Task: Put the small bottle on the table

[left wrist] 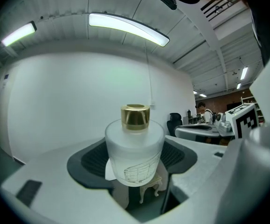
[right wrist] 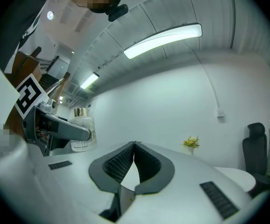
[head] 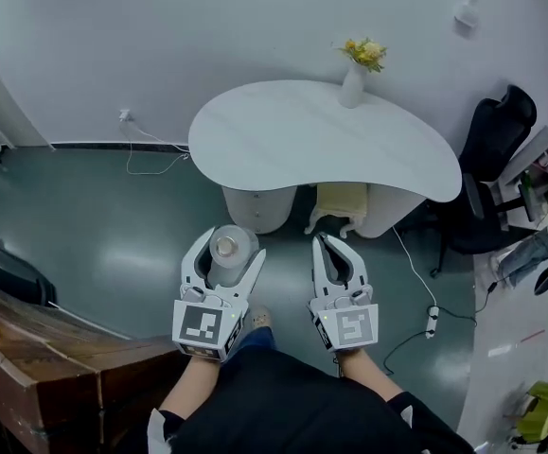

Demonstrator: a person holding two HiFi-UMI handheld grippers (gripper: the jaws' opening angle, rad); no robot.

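A small frosted white bottle with a gold cap stands upright between the jaws of my left gripper, which is shut on it. In the left gripper view the bottle fills the middle, pressed by both dark pads. The bottle also shows at the left of the right gripper view. My right gripper is shut with nothing in it, its tips touching. Both grippers hang over the floor, short of the white curved table.
A white vase with yellow flowers stands at the table's far edge. A small cream stool sits under the table. A black office chair is at the right. A wooden piece lies at lower left. Cables run across the floor.
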